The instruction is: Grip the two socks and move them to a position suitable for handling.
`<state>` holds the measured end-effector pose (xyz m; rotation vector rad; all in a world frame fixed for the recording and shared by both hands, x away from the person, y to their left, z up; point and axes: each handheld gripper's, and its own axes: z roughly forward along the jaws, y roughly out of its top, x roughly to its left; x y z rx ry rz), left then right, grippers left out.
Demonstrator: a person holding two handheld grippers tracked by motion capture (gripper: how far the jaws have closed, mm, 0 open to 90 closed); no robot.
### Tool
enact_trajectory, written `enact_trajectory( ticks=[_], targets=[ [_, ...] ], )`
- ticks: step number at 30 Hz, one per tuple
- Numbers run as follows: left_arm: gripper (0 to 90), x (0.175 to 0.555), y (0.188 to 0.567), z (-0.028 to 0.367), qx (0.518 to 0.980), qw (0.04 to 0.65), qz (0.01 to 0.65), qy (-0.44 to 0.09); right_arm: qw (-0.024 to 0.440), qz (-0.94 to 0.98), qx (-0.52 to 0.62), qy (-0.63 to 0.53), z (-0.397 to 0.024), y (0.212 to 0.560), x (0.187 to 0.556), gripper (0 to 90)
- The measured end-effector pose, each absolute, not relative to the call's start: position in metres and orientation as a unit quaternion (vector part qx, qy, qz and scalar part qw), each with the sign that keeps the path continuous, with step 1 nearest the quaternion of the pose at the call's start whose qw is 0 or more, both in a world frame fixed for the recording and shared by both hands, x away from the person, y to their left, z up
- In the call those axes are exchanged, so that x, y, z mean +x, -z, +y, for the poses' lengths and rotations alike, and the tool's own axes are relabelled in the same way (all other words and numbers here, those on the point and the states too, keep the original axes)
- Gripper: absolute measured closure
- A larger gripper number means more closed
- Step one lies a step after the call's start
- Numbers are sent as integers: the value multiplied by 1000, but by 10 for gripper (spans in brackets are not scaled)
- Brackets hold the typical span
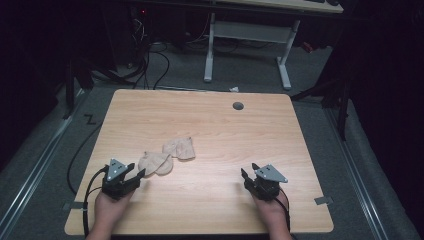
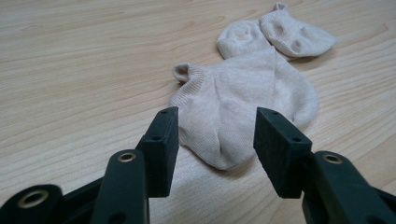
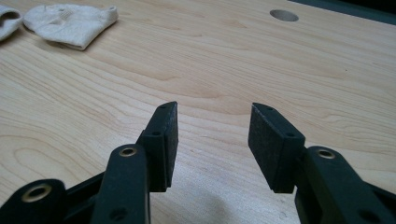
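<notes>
while both grippers wait near the person's edge of the table point(image 1: 210, 125), nothing looks handled yet – the work seems to be at its very start. two beige socks lie left of the middle of the table: the near sock point(image 2: 243, 107) flat just ahead of the left gripper point(image 2: 212, 140), the far sock point(image 2: 280, 35) beyond it, their edges touching or slightly overlapping. the left gripper has its jaws spread wide, framing the near sock's toe end without the pads pressing on it, so no grasp is made. the right gripper point(image 3: 212, 140) is likewise spread apart over bare wood with nothing between the jaws, well away from the socks, the far sock point(image 3: 70, 23) off toward its upper left. by my reading, what is left is everything – closing on the near sock, lifting it, and whatever pairing or folding follows – and the left side seems closest to making that first pinch
</notes>
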<state>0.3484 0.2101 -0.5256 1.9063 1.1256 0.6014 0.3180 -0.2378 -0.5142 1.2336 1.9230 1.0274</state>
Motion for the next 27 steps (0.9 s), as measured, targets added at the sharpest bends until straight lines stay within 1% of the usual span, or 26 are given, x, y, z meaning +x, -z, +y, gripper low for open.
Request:
enact_trajectory(
  ticks=[14, 21, 27],
  targets=[
    [494, 348, 525, 210, 757, 414, 447, -236, 293, 738, 458, -400, -238, 513, 317, 558],
    [489, 353, 524, 211, 755, 413, 454, -228, 296, 738, 455, -400, -236, 513, 316, 550],
    [480, 362, 513, 209, 759, 408, 454, -226, 299, 739, 450, -403, -235, 513, 315, 539]
  ],
)
